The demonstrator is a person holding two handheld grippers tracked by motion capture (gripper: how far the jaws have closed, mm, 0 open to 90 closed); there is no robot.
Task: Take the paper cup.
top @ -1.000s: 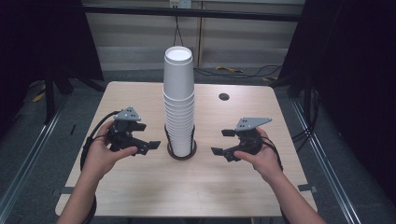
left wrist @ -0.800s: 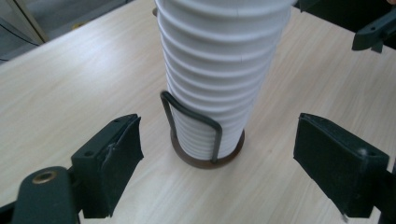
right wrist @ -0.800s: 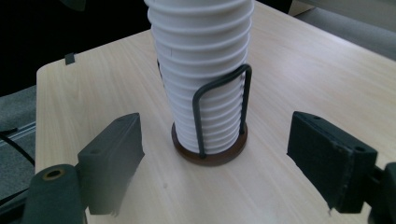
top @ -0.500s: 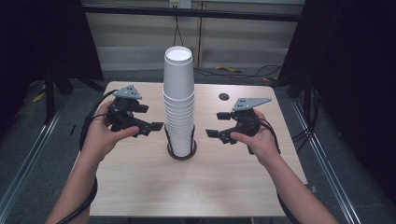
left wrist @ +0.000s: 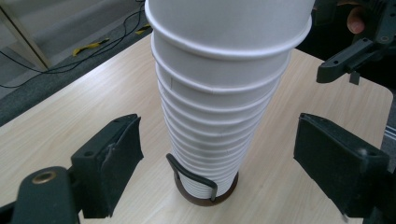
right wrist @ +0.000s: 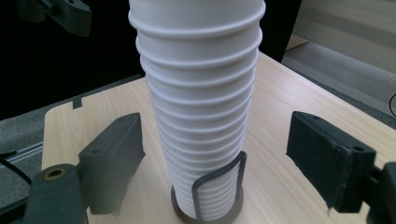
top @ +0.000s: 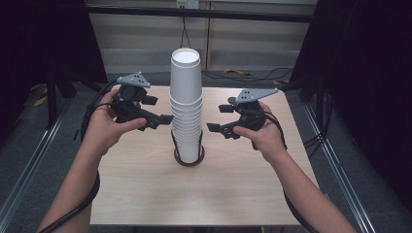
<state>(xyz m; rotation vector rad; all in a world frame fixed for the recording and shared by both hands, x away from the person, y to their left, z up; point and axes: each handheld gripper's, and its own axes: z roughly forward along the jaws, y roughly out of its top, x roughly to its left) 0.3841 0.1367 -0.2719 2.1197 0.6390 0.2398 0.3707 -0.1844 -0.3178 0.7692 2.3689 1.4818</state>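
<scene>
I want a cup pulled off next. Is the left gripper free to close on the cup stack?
Probably yes: the left gripper has open, empty jaws beside the cup stack, with nothing between them.

Left gripper (top: pixel 165 119) held in the left hand (top: pixel 104 126), jaws apart, right gripper (top: pixel 214 128) in the right hand (top: pixel 265 136), jaws apart, tips facing inward

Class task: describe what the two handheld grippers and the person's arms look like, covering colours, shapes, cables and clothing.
Both the left gripper and the right gripper are black, each with two flat, block-shaped jaws faced with dark pads. Each carries a grey three-cornered plate dotted with small holes, and trails a black cable. The forearms are bare; no sleeves show.
</scene>
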